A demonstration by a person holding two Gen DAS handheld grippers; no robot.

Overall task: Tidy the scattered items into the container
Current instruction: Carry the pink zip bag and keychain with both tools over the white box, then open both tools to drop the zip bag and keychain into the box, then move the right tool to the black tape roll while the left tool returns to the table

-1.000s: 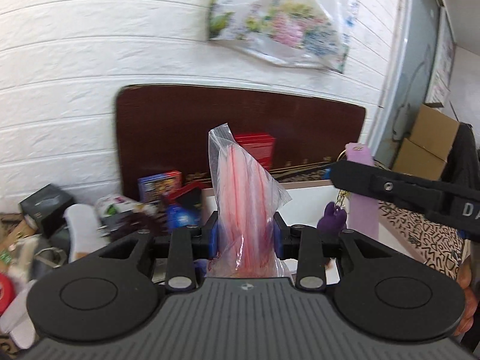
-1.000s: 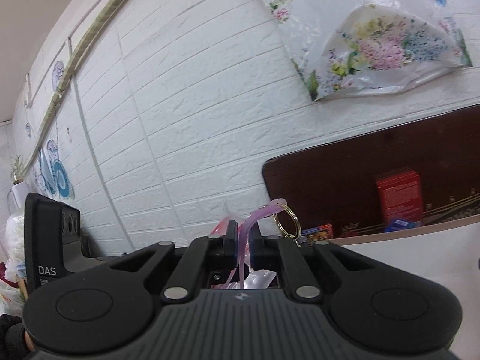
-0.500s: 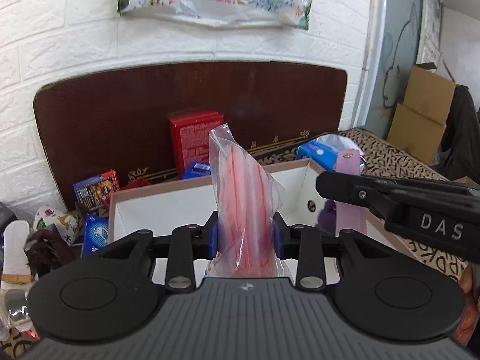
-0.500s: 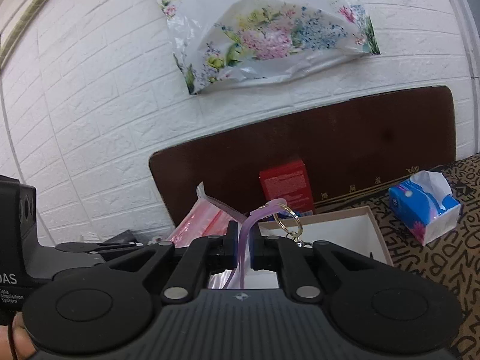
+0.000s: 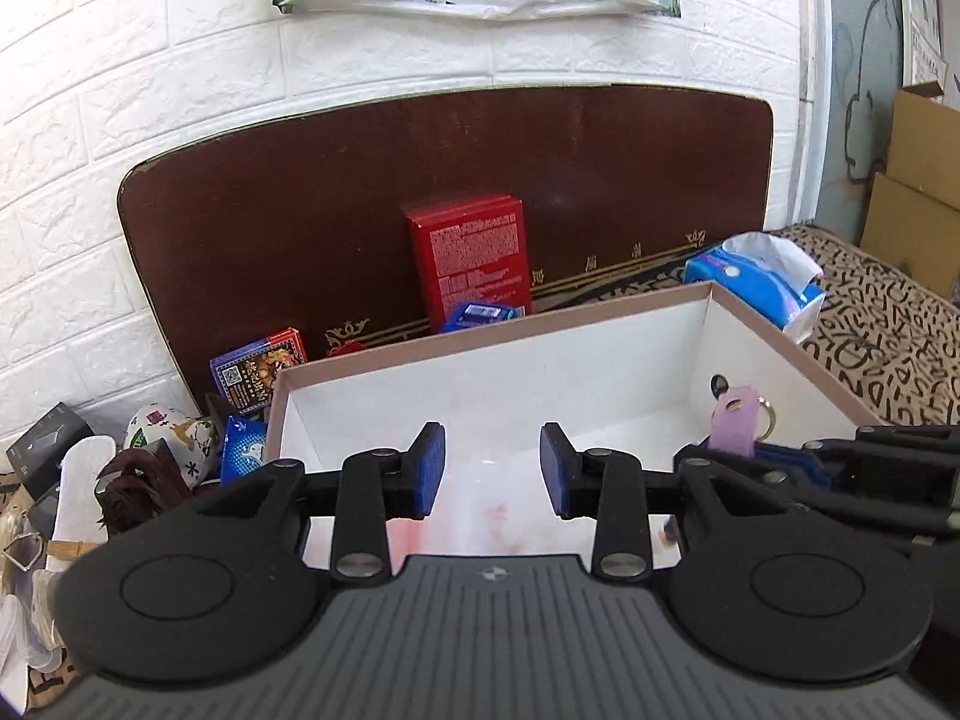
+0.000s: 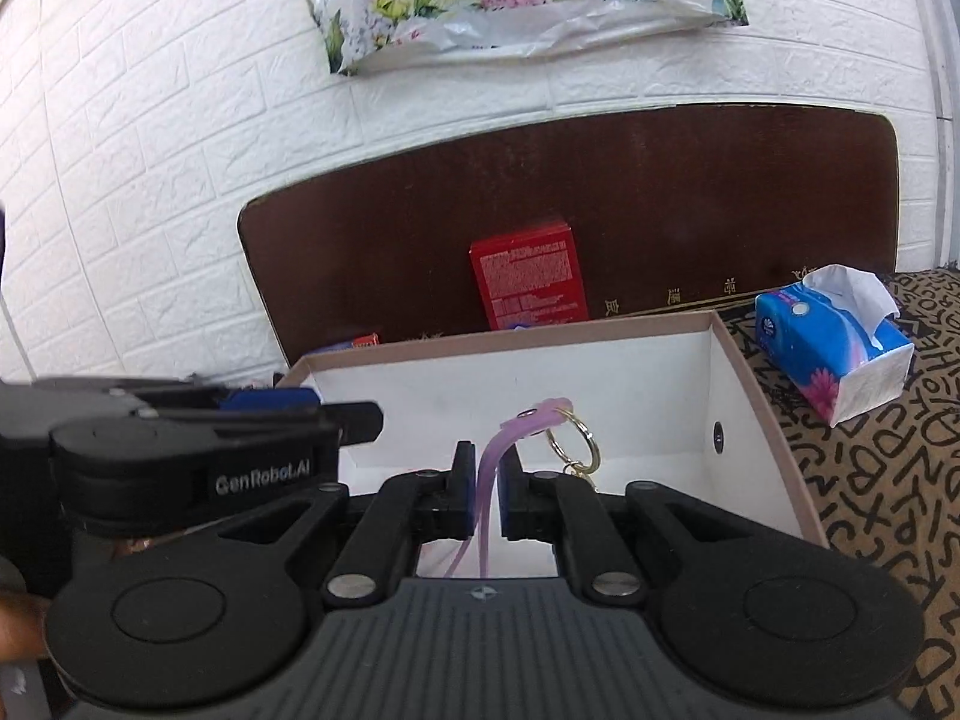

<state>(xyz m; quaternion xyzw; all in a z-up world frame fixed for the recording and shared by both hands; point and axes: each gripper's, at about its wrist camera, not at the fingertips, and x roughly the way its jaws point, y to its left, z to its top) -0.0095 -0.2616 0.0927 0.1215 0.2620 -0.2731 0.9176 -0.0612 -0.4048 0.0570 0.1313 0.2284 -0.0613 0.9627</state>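
The left hand-held gripper (image 5: 492, 468) hangs open and empty over the box (image 5: 600, 324). The right hand-held gripper (image 6: 486, 495), at 3 o'clock, pinches the keychain strap (image 6: 489, 468), probably for dropping inside.

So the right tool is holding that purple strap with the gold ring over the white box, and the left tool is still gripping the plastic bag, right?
Not quite. The left tool is open with nothing between its pads, as the left wrist view shows. The right tool does hold the purple strap over the white box.
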